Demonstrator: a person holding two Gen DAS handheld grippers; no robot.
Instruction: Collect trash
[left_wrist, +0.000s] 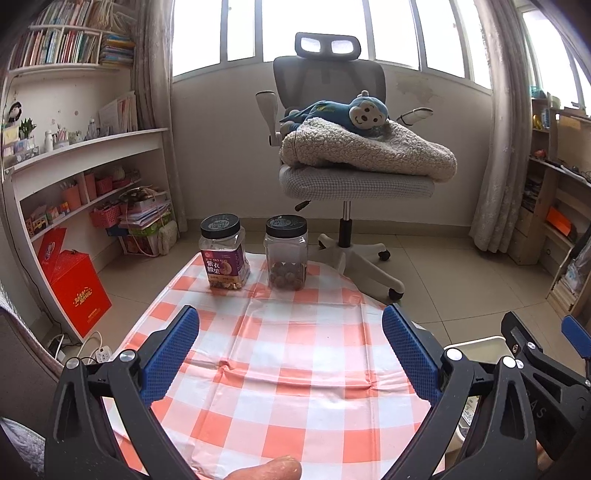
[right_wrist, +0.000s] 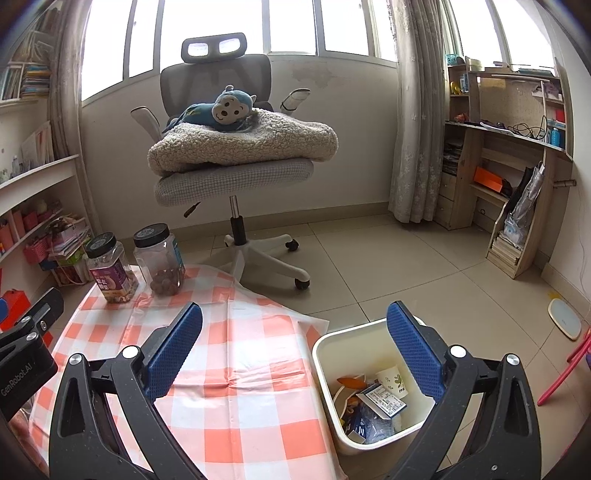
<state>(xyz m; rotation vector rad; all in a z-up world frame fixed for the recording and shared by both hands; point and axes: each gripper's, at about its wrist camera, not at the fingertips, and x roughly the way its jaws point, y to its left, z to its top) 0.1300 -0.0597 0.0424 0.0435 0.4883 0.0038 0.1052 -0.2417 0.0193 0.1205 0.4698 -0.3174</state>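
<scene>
Both my hand-held grippers, left (left_wrist: 290, 354) and right (right_wrist: 295, 354), gape wide, holding nothing. The trash (right_wrist: 373, 402), light crumpled paper and cartons, lies in the bin (right_wrist: 325, 347) below my right one; I'd pinch stiff carton edges.
</scene>
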